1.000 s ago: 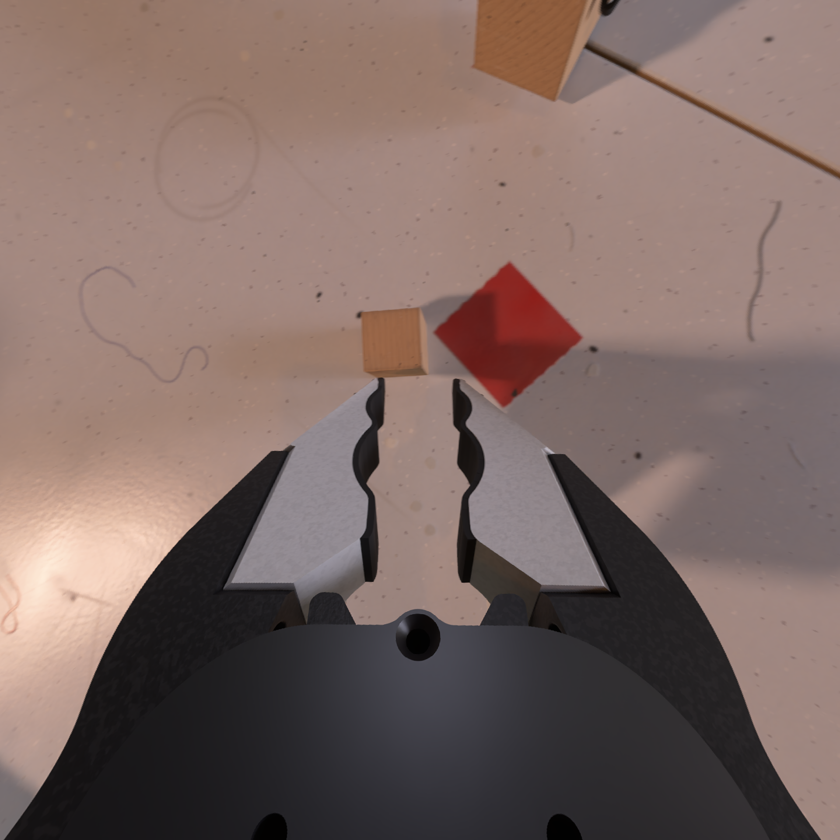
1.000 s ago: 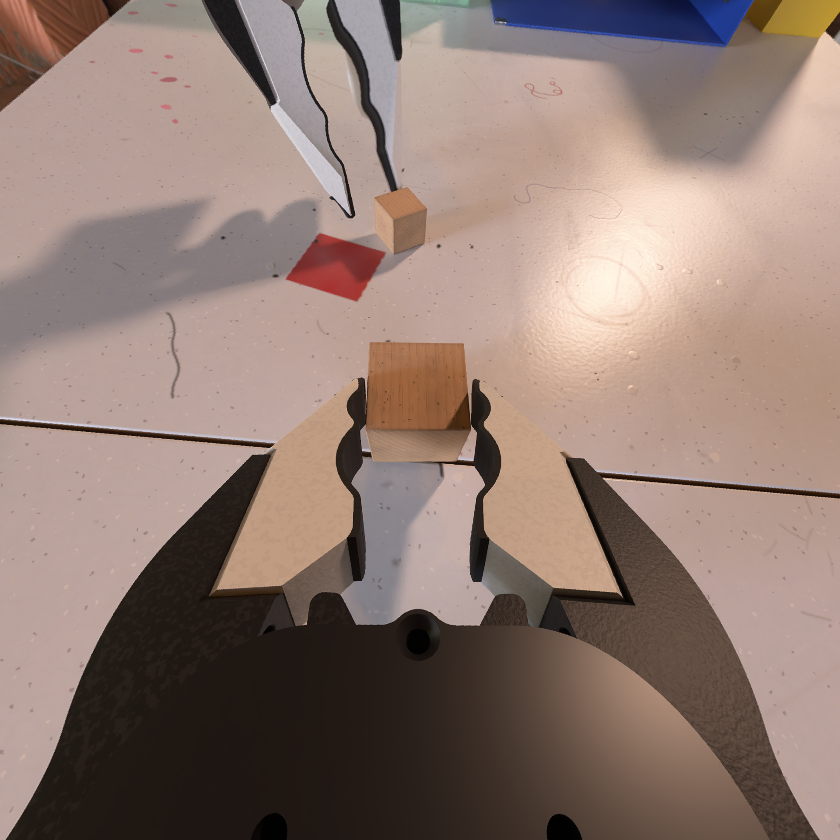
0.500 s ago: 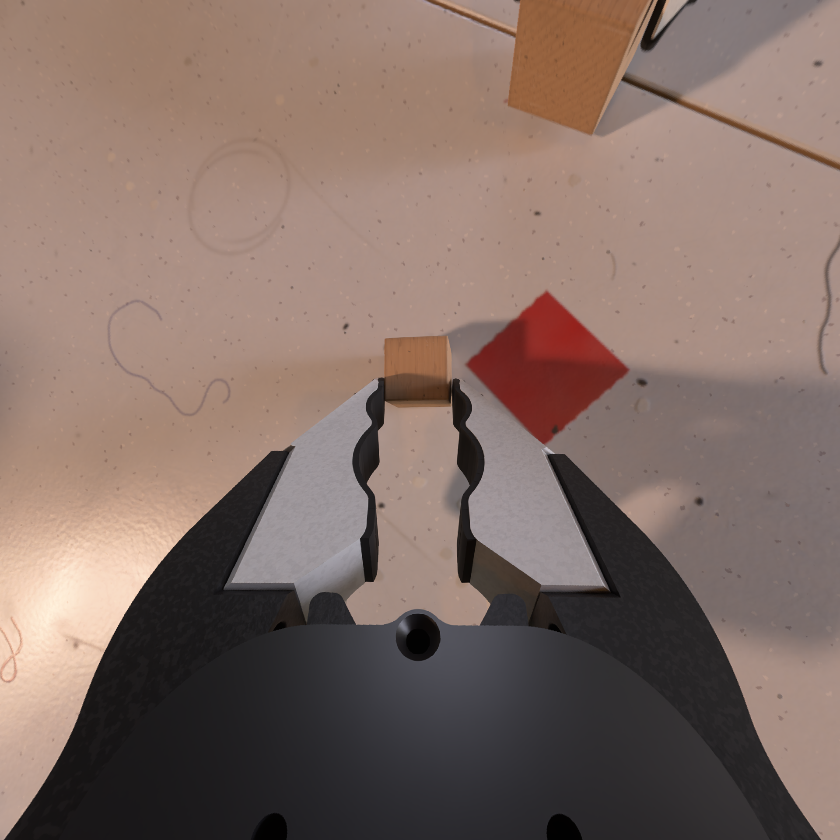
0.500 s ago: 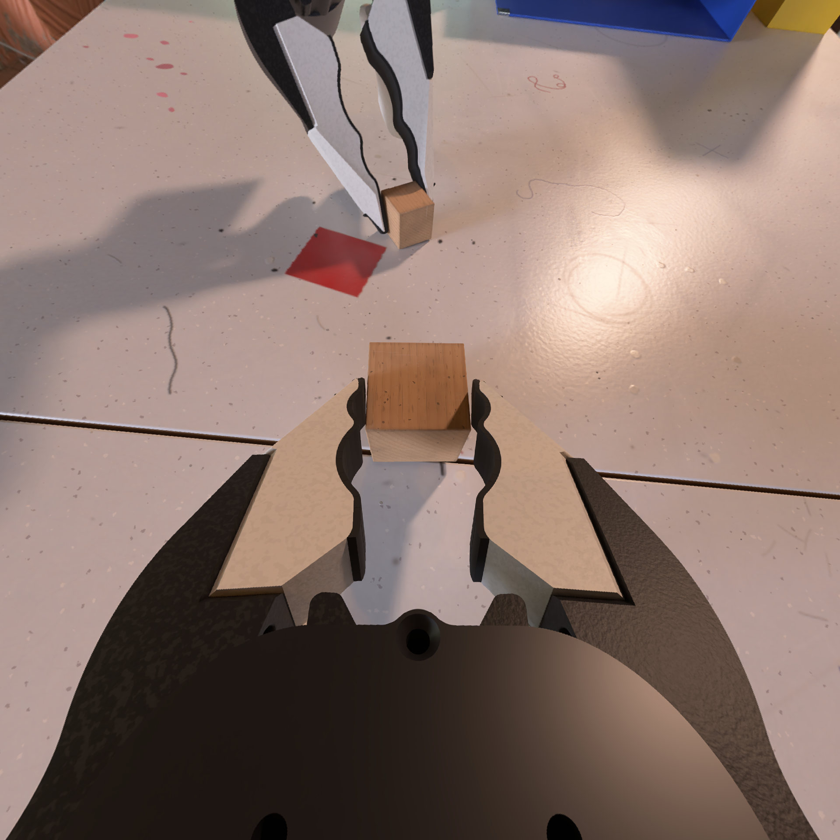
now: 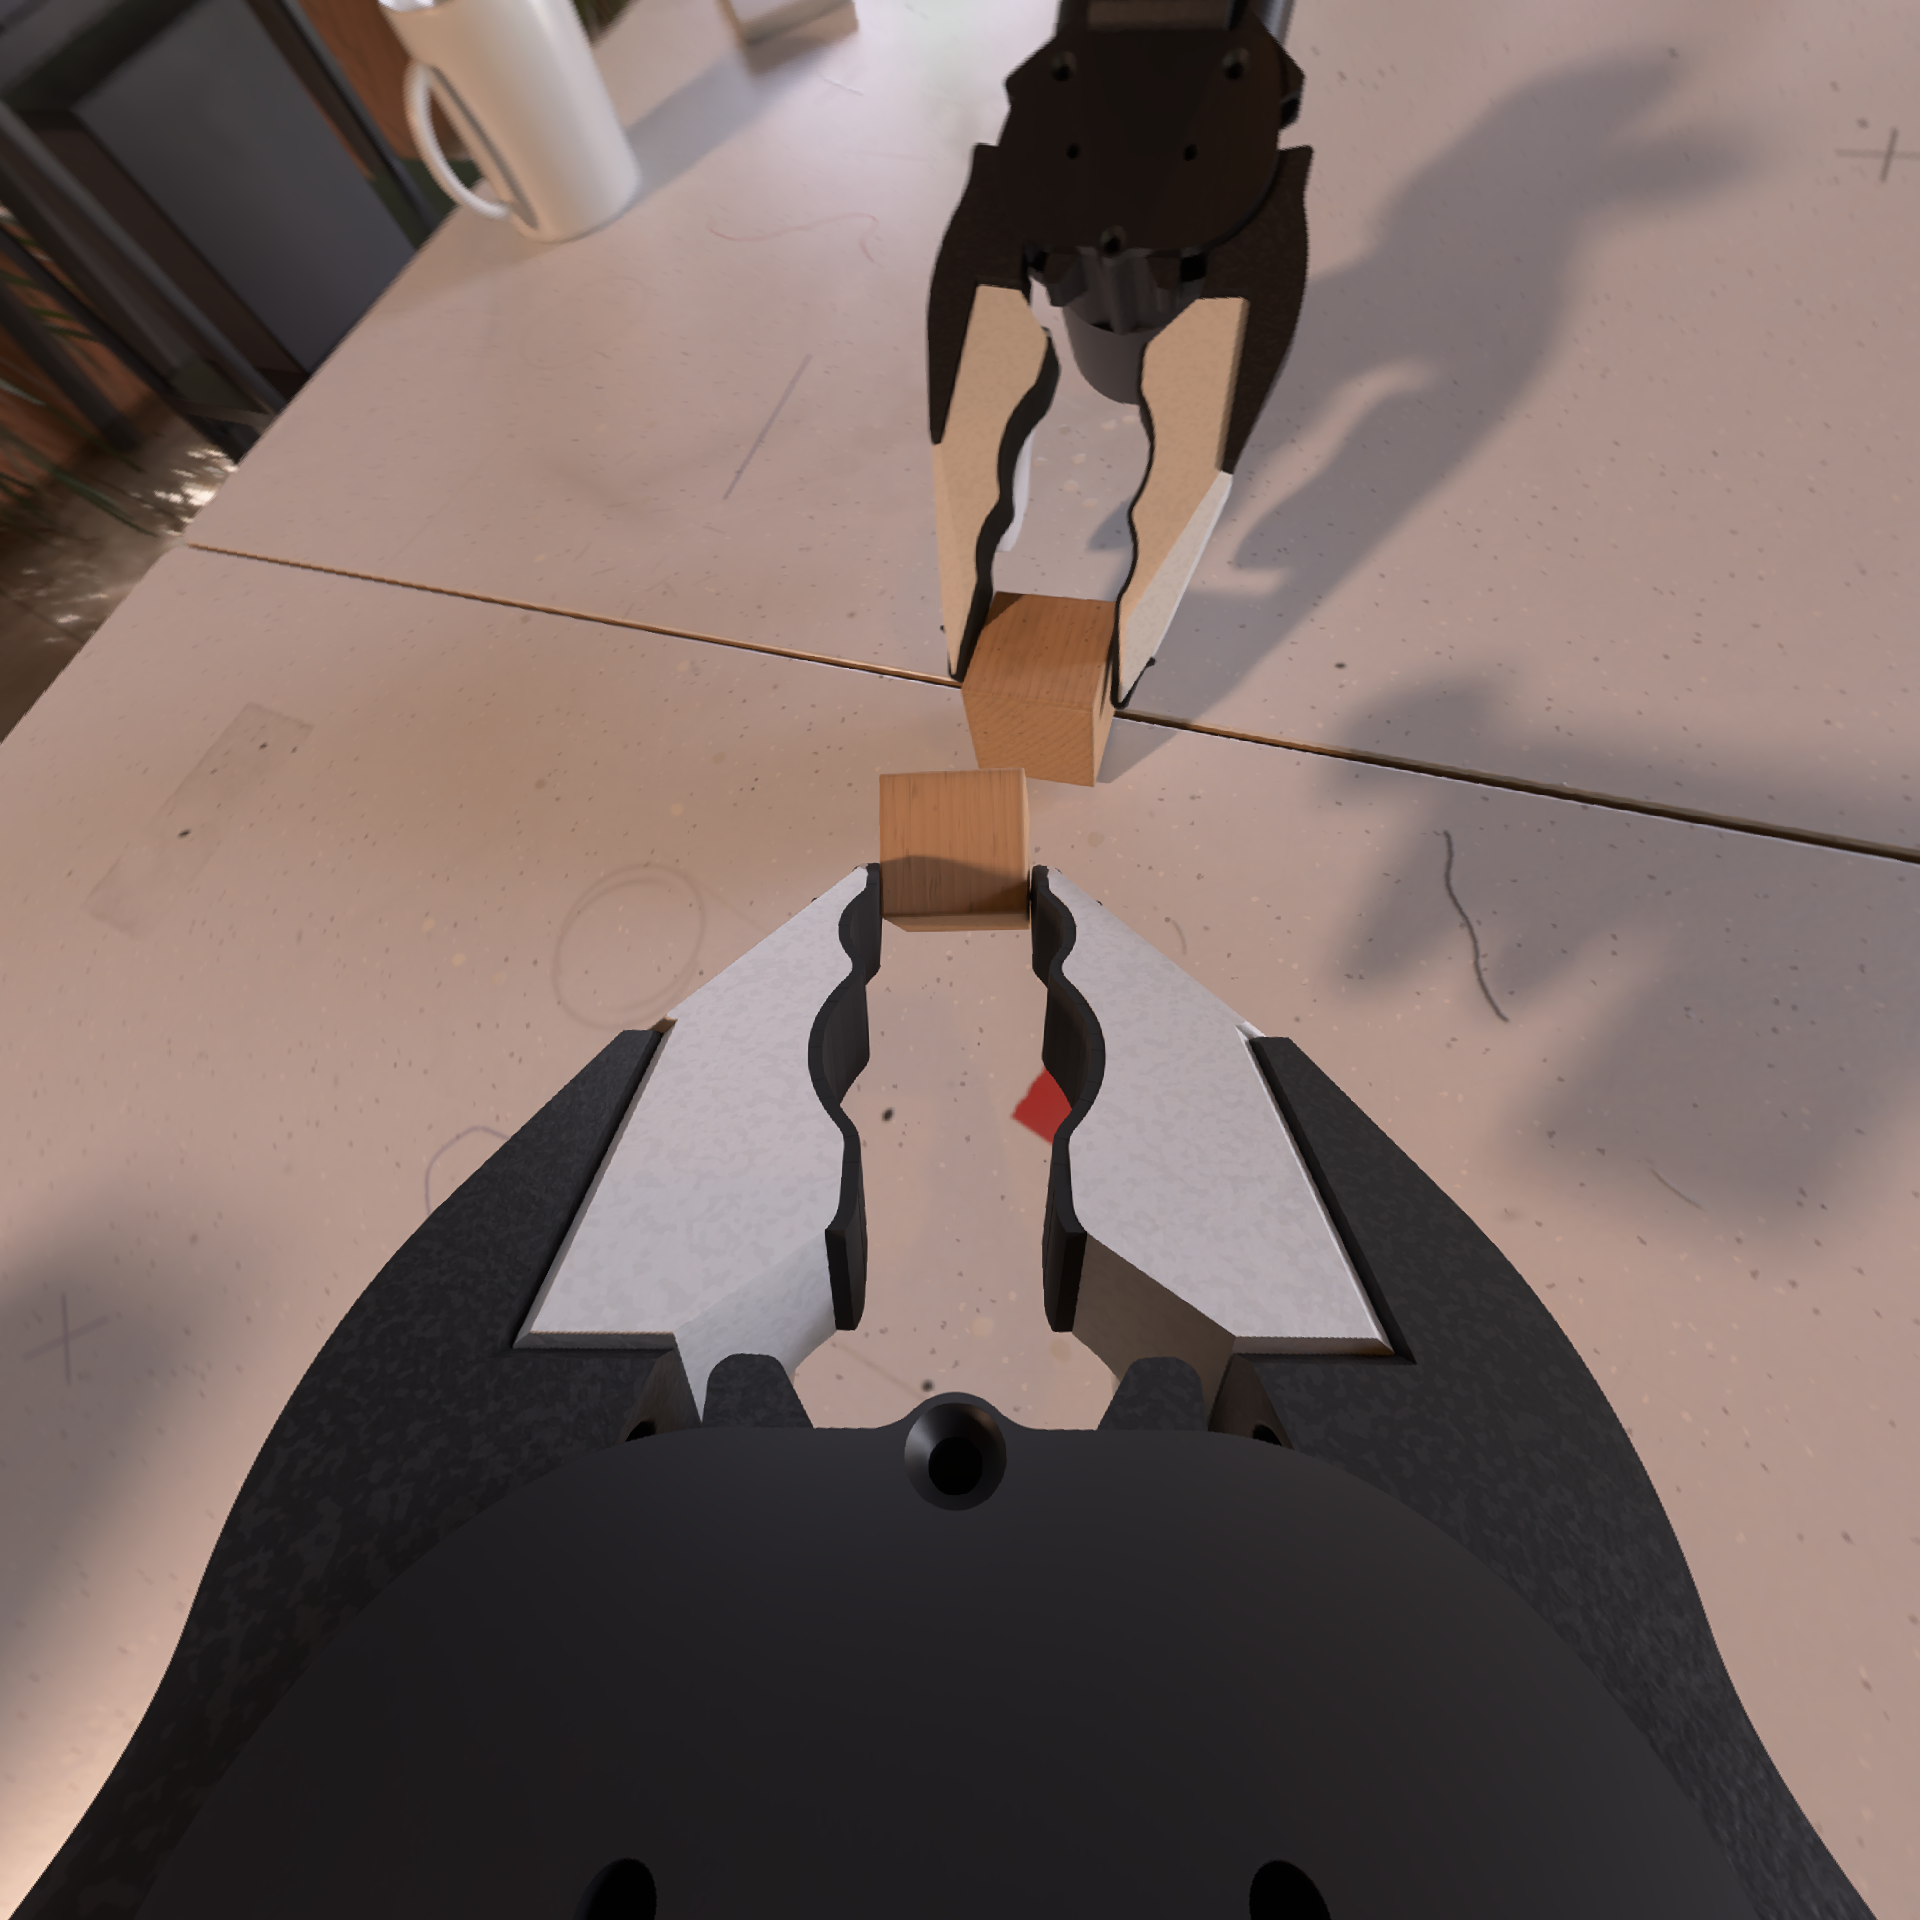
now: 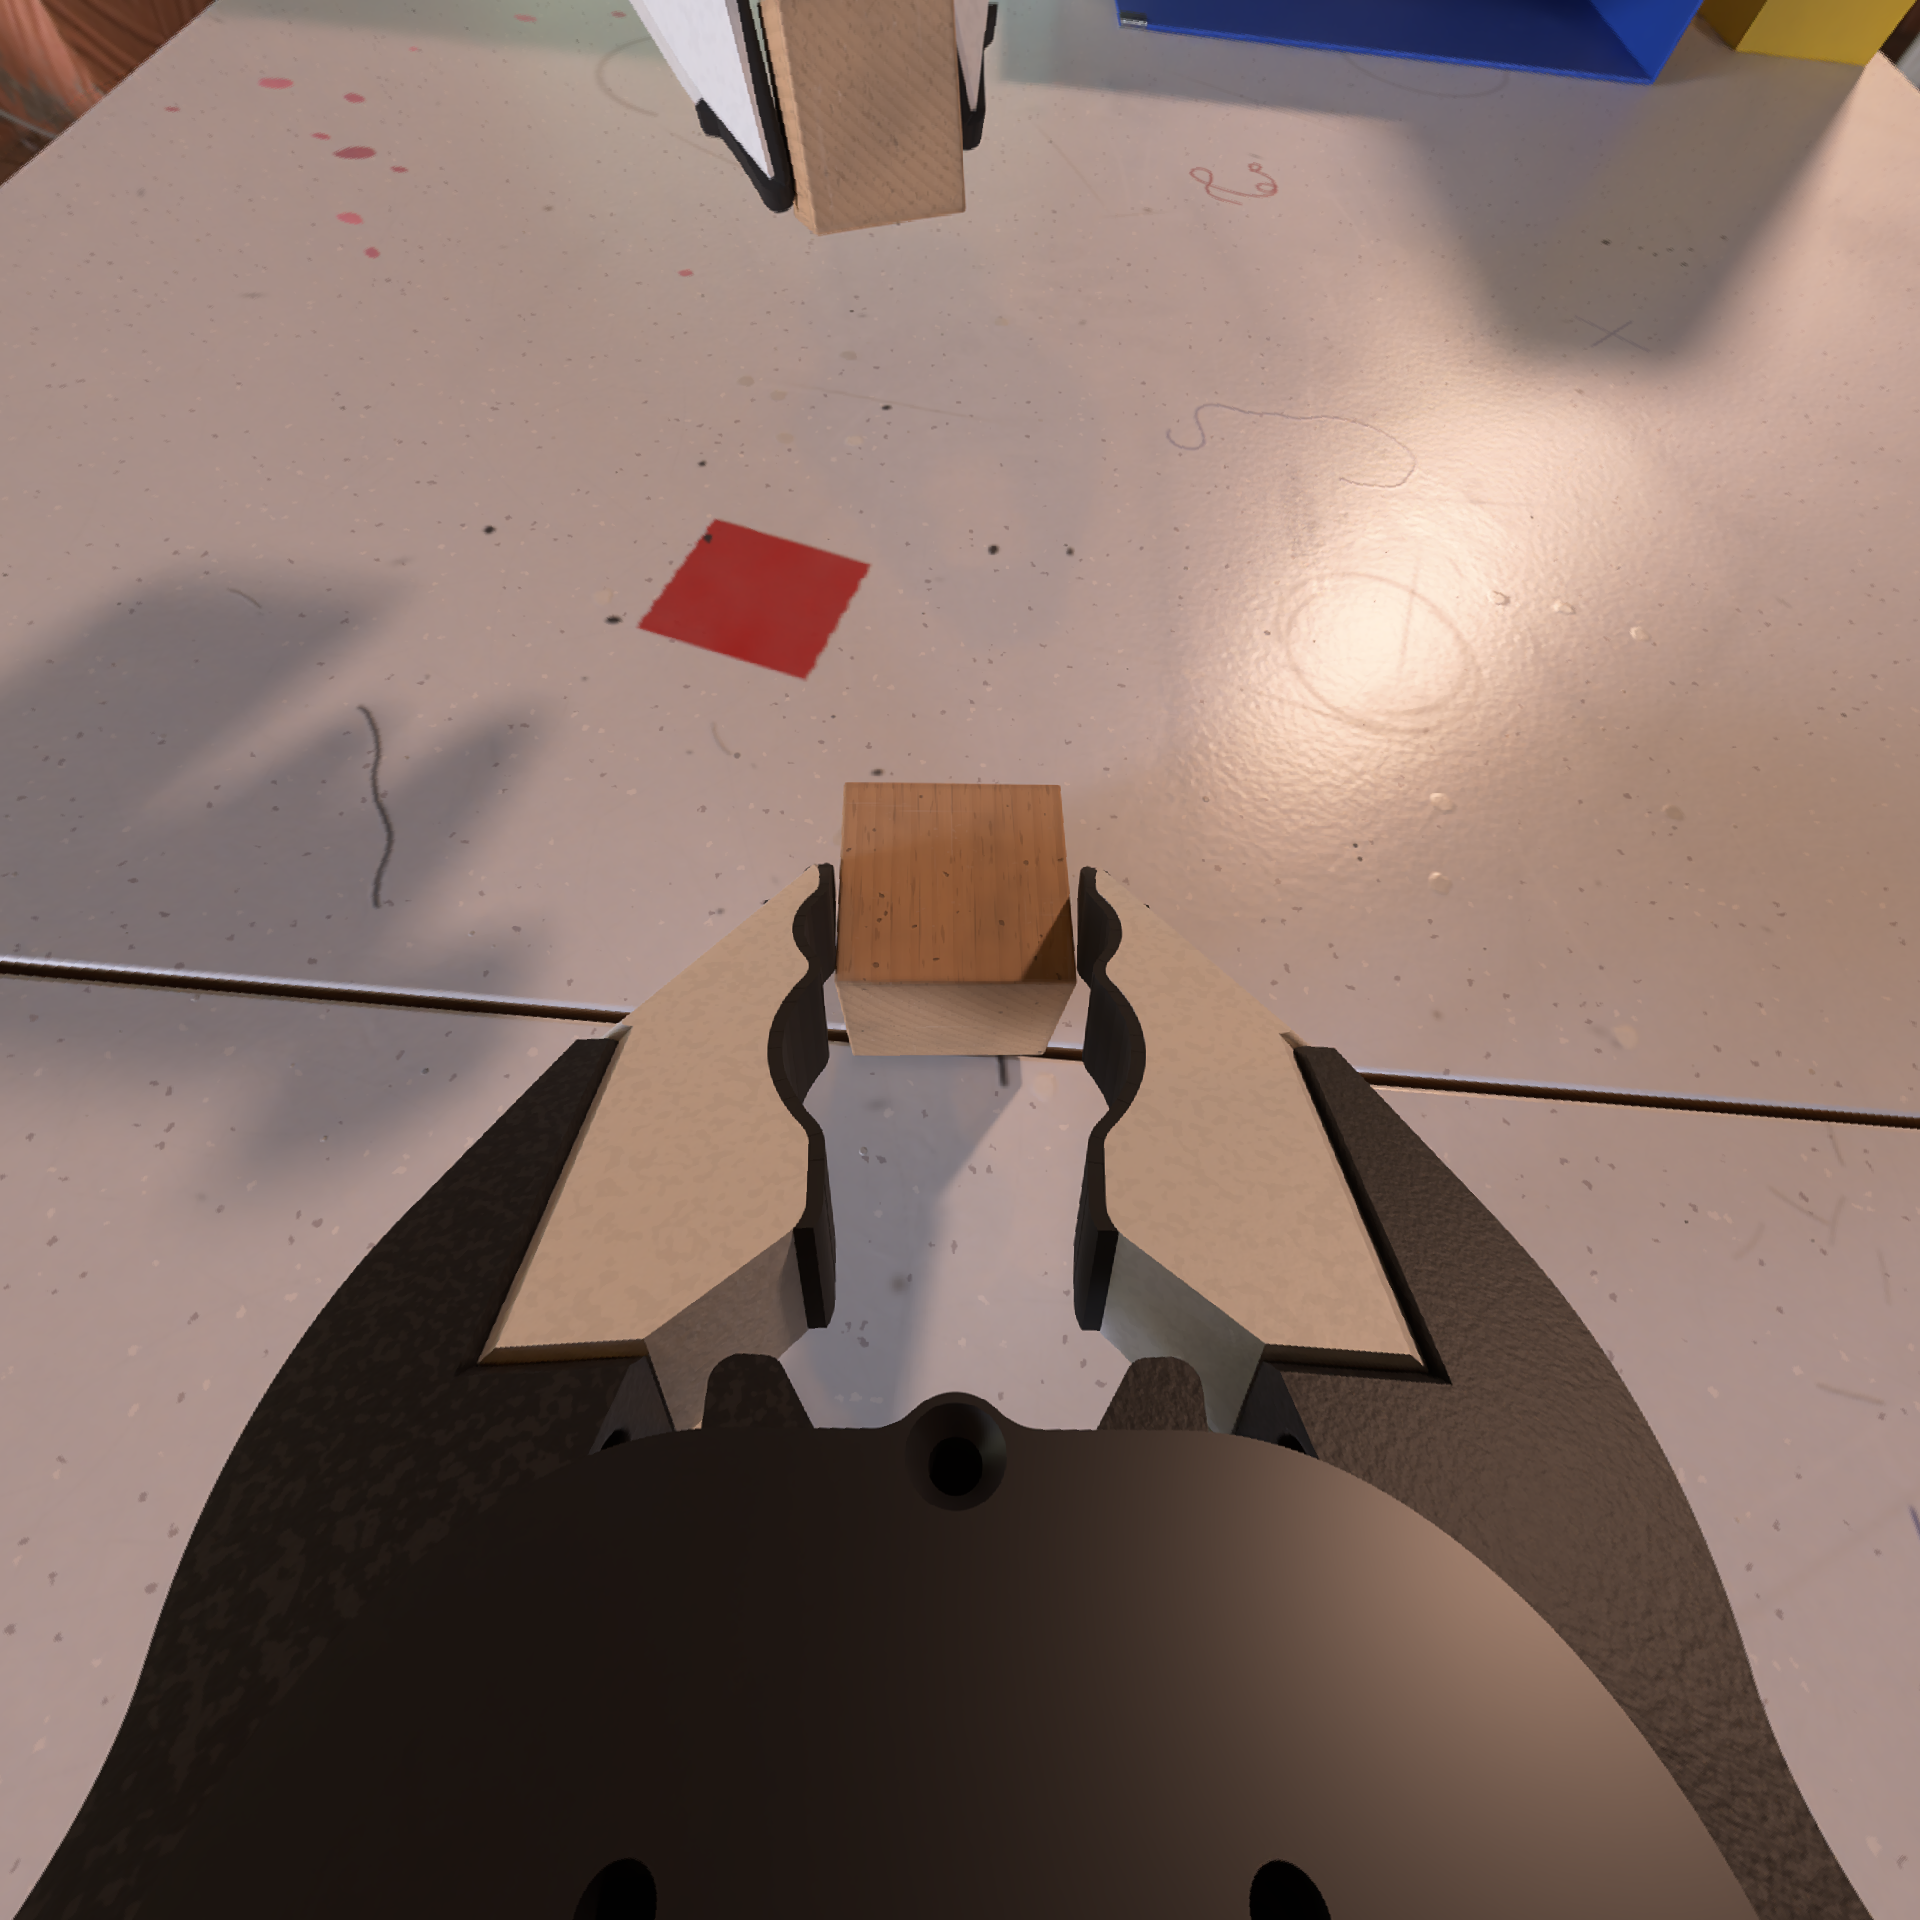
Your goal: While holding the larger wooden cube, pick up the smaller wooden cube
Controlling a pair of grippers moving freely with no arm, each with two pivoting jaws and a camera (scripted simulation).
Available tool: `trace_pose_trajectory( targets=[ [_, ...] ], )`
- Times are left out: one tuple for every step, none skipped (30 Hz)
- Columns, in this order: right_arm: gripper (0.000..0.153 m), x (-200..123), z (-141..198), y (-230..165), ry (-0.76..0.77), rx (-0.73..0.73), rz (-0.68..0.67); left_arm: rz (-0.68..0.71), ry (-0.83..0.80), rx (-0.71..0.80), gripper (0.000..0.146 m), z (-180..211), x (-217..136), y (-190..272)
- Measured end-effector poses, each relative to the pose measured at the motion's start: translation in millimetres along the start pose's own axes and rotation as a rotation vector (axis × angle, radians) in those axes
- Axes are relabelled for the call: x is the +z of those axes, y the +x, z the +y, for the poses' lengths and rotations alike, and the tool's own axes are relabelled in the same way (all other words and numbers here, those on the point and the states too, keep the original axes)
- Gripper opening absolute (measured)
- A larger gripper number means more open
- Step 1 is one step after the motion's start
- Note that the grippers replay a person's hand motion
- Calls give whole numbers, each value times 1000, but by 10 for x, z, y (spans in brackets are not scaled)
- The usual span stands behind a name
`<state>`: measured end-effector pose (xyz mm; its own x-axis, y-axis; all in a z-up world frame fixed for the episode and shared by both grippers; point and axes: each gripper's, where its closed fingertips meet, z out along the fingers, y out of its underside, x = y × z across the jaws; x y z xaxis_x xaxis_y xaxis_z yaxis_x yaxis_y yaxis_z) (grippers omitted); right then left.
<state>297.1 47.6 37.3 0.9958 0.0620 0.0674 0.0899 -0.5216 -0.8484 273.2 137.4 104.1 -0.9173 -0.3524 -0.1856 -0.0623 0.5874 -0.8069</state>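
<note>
Left wrist view: the smaller wooden cube [image 5: 953, 860] sits pinched between the tips of the left gripper [image 5: 954, 902], raised above the table [image 5: 416, 831].
Left gripper state: both fingers press on the small cube's opposite sides; only its near part lies between the tips, the rest juts forward.
Right wrist view: the larger wooden cube [image 6: 953, 914] is clamped between the tips of the right gripper [image 6: 954, 940], held off the table with its pale underside showing.
Right gripper state: fingers closed against the large cube's two sides.
Cubes relative to each other: in the left wrist view the large cube [image 5: 1039, 691], held by the right gripper [image 5: 1044, 665], lies just beyond the small one; the two grippers face each other.
Small cube from the right wrist view: at the top edge [image 6: 873, 114], between the left gripper's white fingers [image 6: 717, 62].
Red square patch [image 6: 755, 597]: flat on the table, uncovered, between the two grippers.
Table seam [image 6: 312, 992]: runs across beneath the large cube.
Farther off: a white mug [image 5: 520, 114] at the table's edge; a blue box [image 6: 1403, 31] and a yellow object [image 6: 1808, 26] at the far side.
</note>
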Motion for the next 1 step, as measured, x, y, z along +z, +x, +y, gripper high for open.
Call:
trace_pose_trajectory(
  targets=[
    [47, 1, 0, 1, 0, 2, -1, 20, -22, 17, 28, -38, 14, 1]
  ],
)
